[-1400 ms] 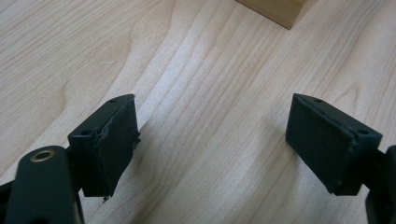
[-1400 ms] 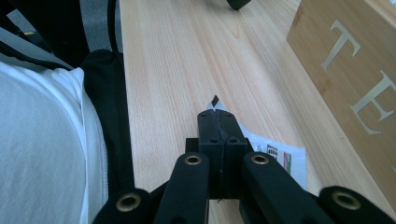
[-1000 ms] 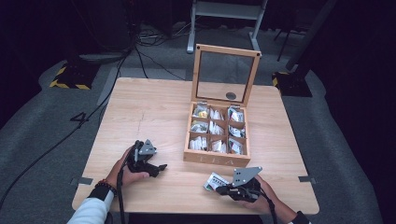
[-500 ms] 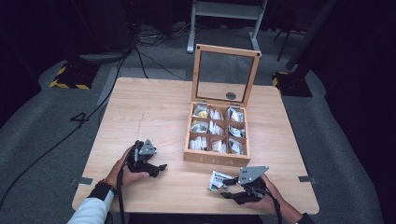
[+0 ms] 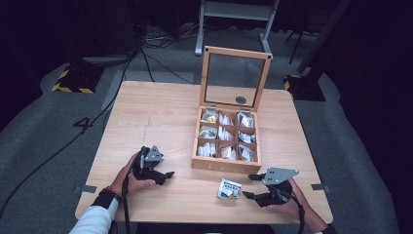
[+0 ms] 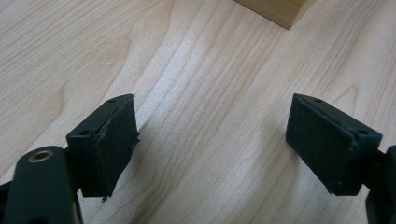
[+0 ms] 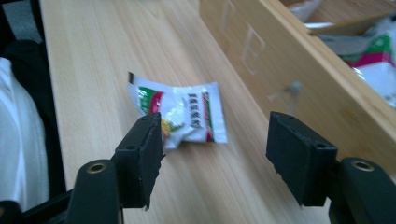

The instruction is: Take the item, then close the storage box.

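Left to right, high view. Left gripper [image 5: 165, 174]: black two-jaw tool w/ grey three-cornered plate, held in a hand low on the pale wooden table [image 5: 156, 117]; jaws released, apart, nothing btw. them (left gripper view: bare wood grain btw. pads [image 6: 114, 140], box corner at top edge).

Centre: light wooden box w/ nine compartments in a 3 x 3 grid [image 5: 225, 165], glass-paned lid in a wooden frame [image 5: 237, 78] standing upright at its back edge. Each compartment holds small sachets, mostly white/silver, some w/ green, pink or yellow print; exact count per cell can't be told.

In front of box: small white foil sachet w/ red-green print [image 5: 229, 188], lying flat on table, just beside box's front wall, outside all compartments.

Right: right gripper [image 5: 246, 186], same build, held in a hand near table's front edge; jaws have just been opening, now released & wide. Right gripper view: sachet [image 7: 180, 116] lies on the wood just beyond the jaw tips, not pinched; box front wall [image 7: 280, 60] at right shows engraved letters.
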